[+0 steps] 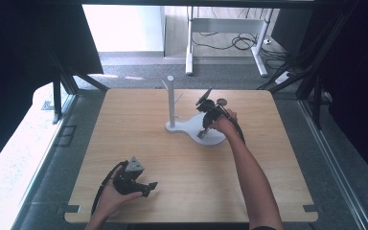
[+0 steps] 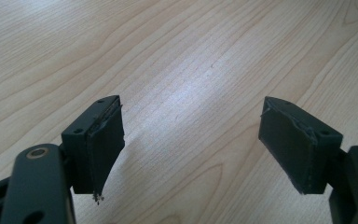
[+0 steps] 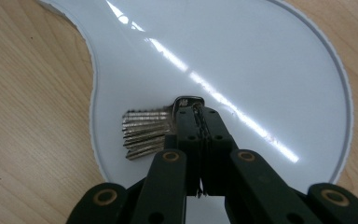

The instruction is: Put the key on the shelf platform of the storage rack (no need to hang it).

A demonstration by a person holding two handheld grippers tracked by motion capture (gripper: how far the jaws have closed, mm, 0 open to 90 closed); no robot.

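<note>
Right gripper view showed the right gripper (image 3: 196, 109) clamped on a bunch of keys (image 3: 147, 132) above the white tray (image 3: 261, 56), seemingly about to set them down and let go, while the left gripper (image 2: 191, 144) gaped wide and empty.

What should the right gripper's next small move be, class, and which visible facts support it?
Probably lower a little more, then open. The right gripper is shut on a bunch of keys above the white stand's tray; whether the keys already rest on it is unclear. The left gripper is open over bare table.
</note>
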